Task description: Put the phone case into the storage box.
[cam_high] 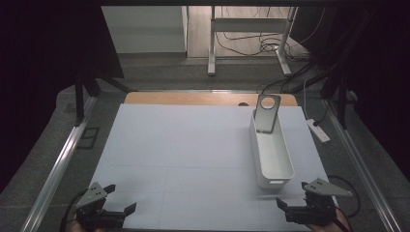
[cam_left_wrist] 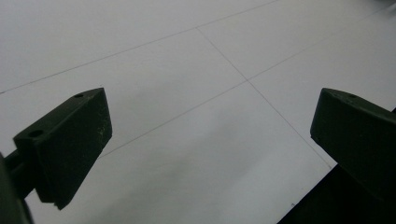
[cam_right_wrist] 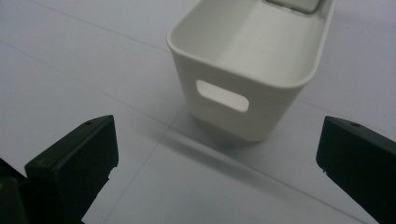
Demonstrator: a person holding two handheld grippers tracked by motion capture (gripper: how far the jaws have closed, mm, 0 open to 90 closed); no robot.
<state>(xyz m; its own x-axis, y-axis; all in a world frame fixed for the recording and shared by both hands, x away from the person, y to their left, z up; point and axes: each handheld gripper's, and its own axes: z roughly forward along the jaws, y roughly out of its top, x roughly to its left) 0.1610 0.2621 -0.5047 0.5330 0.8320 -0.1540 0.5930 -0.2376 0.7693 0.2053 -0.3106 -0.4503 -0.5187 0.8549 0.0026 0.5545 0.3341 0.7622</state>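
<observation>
Room: dim, dark at both sides; grey floor beyond the table, a white desk frame [cam_high: 249,38] and loose cables [cam_high: 263,46] at the back.
Table: white sheet [cam_high: 193,154] on a wooden board [cam_high: 193,99]; thin lines cross the sheet.
Bin: long white bin [cam_high: 270,150] on the right part of the sheet, open top, a cut-out grip hole [cam_right_wrist: 222,95] in its near end; empty, as far as can be seen.
Holder: grey piece with a round hole [cam_high: 267,112] leaning at the far end of the bin; what it is, I cannot tell.
Left gripper [cam_high: 118,200]: near the front left edge, jaws wide apart, holding nothing; well apart from the bin.
Right gripper [cam_high: 292,195]: just in front of the bin's near end, jaws wide apart, holding nothing; not touching it.
Risk: the bin looks light; a push on its end may slide or tip it; the grey piece could then fall.
Around: white power strip [cam_high: 317,130] off the sheet at the right; metal rails [cam_high: 58,164] along the sides.
In the way: nothing between the right gripper and the bin.
</observation>
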